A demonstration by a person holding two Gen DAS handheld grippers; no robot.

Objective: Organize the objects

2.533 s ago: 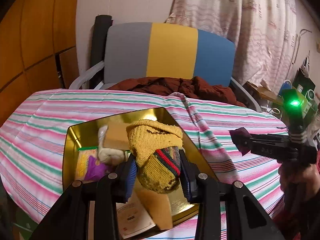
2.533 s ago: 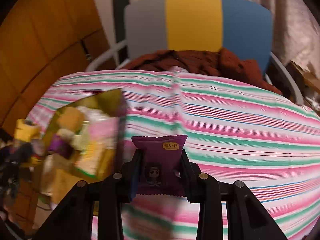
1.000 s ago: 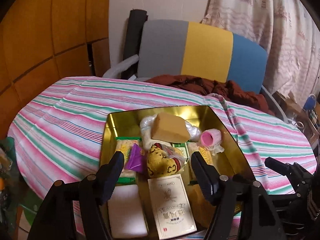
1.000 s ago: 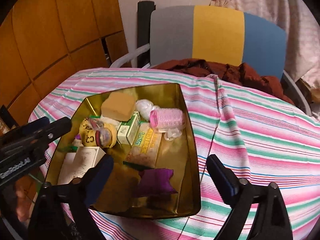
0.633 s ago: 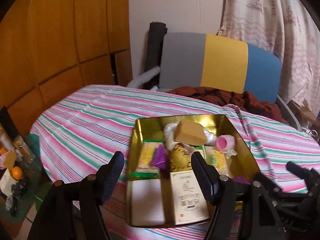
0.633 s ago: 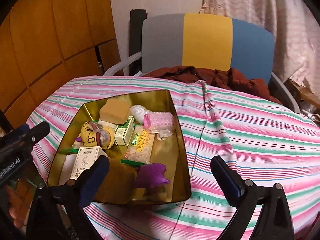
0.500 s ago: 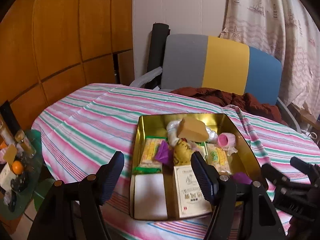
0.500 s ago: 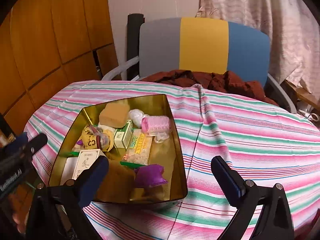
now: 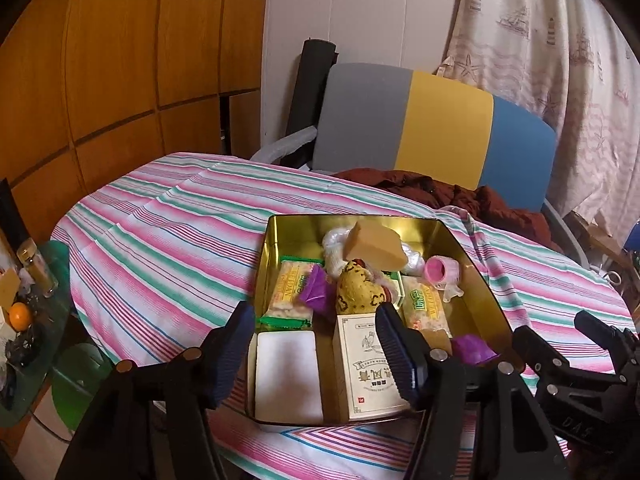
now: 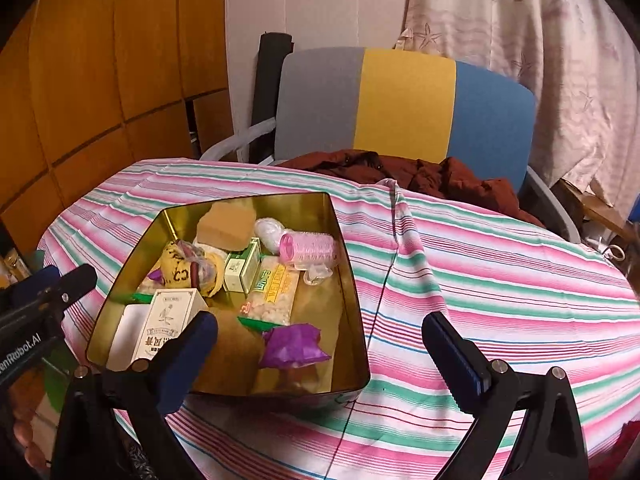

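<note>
Seemingly done: the gold tin [image 10: 352, 280] holds every item on the striped tablecloth [image 10: 500, 280], left gripper [image 9: 316, 344] and right gripper [image 10: 320, 352] both spread, empty.

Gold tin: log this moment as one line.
left gripper open, empty | right gripper open, empty | gold tin holds purple packet, yellow sock

left tongs [image 9: 316, 344] spread, right tongs [image 10: 320, 354] spread, both empty

Warm, dim indoor light w/ shiny glare on the gold tin [image 10: 348, 280], dark round corners, bent edges, pics mostly sharp, slight blur at rims.
</note>
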